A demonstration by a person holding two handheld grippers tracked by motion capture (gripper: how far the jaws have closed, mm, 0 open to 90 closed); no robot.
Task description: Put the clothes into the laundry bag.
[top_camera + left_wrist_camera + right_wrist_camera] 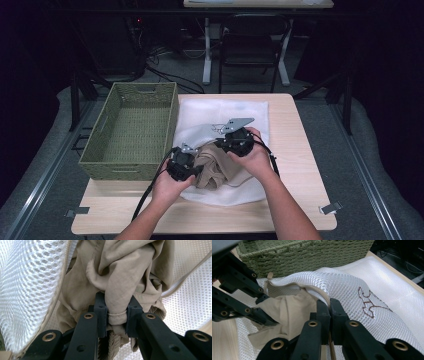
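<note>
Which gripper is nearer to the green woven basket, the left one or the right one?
Left. The left gripper, shut on the beige garment, sits by the green woven basket's near right corner; the right gripper holds the white mesh bag farther right.

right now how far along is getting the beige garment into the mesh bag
Partway. Done: the white mesh bag is unzipped, with the right gripper pinching its opening edge. In hand: the left gripper clamps the beige garment at the mouth. Left: pushing it fully in and zipping.

Matt beige cloth garment (120,272); white mesh bag (352,287).
</note>
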